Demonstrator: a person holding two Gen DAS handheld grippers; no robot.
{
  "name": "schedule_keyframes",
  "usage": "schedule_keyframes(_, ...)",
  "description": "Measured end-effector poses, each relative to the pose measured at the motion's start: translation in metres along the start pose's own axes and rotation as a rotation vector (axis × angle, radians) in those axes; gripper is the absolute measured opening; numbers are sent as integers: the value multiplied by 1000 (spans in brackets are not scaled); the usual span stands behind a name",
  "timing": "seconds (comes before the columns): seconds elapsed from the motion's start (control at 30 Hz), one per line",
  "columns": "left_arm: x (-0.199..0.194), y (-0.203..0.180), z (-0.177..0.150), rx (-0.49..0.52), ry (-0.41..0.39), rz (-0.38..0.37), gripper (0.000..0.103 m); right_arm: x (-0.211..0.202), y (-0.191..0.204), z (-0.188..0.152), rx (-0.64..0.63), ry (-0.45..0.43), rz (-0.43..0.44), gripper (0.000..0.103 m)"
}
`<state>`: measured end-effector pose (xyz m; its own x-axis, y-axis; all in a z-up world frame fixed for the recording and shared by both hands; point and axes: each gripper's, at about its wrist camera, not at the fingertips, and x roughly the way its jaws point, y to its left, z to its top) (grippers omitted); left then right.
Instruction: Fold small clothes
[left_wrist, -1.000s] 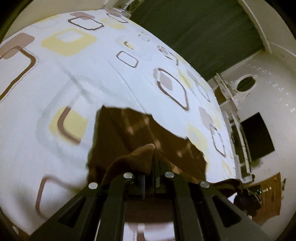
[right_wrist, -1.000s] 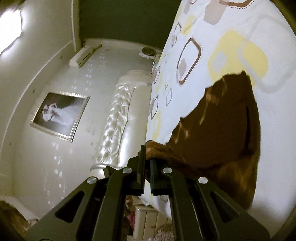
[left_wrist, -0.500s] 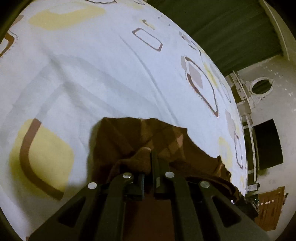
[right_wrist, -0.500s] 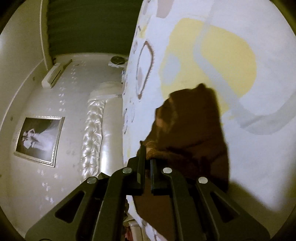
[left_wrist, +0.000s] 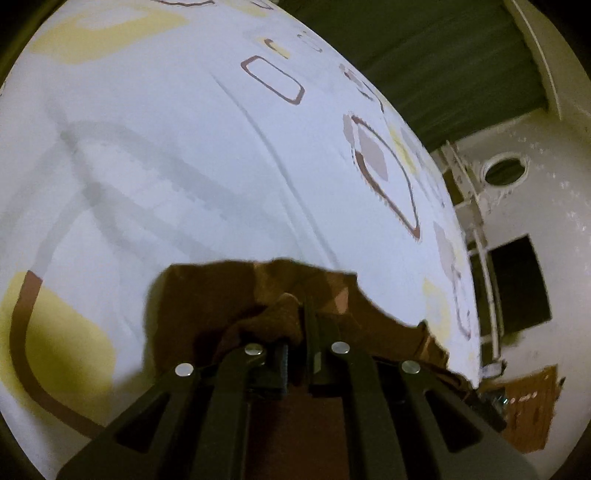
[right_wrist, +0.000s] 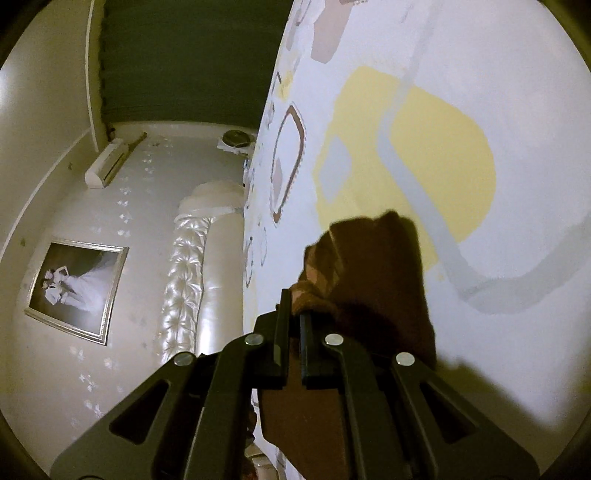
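**Pinching one brown cloth from both ends**

Holding the brown cloth (left_wrist: 236, 295) near the bed's (left_wrist: 184, 147) edge, I am keeping the left gripper (left_wrist: 295, 325) and right gripper (right_wrist: 291, 317) clamped tight on opposite corners; its length is running between them.

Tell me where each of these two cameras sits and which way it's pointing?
Left wrist view: sits on the left gripper, looking along its fingers, angled down at the patterned bedsheet and the brown garment it pinches; dark curtain beyond. Only the gripper shows.
Right wrist view: sits on the right gripper, rolled sideways, facing across the bedsheet toward the tufted headboard and framed picture. Only the gripper shows.
Shared: bedsheet, the brown garment and the curtain; each gripper is shut on the garment.
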<state>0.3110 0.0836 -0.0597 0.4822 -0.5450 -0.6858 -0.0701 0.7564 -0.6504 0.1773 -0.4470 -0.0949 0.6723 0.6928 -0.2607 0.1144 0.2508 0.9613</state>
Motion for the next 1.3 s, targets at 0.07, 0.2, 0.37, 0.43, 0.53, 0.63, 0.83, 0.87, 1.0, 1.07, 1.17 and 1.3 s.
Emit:
schedule_keyframes(0.07,1,2,5,-27,-11,-24,6,0,2,5,-9,-13,9,3)
schedule_keyframes(0.2,11,1,15,-26,-12,-32,6,7,-1,16,-5,-24,8,3)
schedule_keyframes(0.37,32,8,19,-46,39,-6,7,16,-11,26,8,-18,-23,3)
schedule_keyframes(0.43,36,13,22,-74,50,-35,9,21,-14,28,16,-4,-19,5)
schedule_keyframes(0.53,34,20,25,-125,57,-128,30,23,-17,31,23,-7,-37,18)
schedule_keyframes(0.63,23,26,30,-201,-7,-207,60,17,-19,36,45,-48,-25,27)
schedule_keyframes(0.83,8,33,35,-213,-31,-188,69,7,-14,39,4,-72,-68,32)
schedule_keyframes(0.87,5,35,33,-210,-28,-177,69,2,-11,38,-2,-84,-68,34)
schedule_keyframes(1.0,-19,44,11,-165,0,-155,69,-17,-2,28,-29,-89,-74,40)
schedule_keyframes(1.07,-35,47,-5,-115,13,-132,69,-30,4,15,-64,-79,-110,44)
schedule_keyframes(1.17,-59,53,-33,-79,20,-110,75,-44,6,-8,-87,-48,-149,47)
schedule_keyframes(1.3,-86,71,-71,-106,32,-149,78,-59,3,-45,-108,5,-211,54)
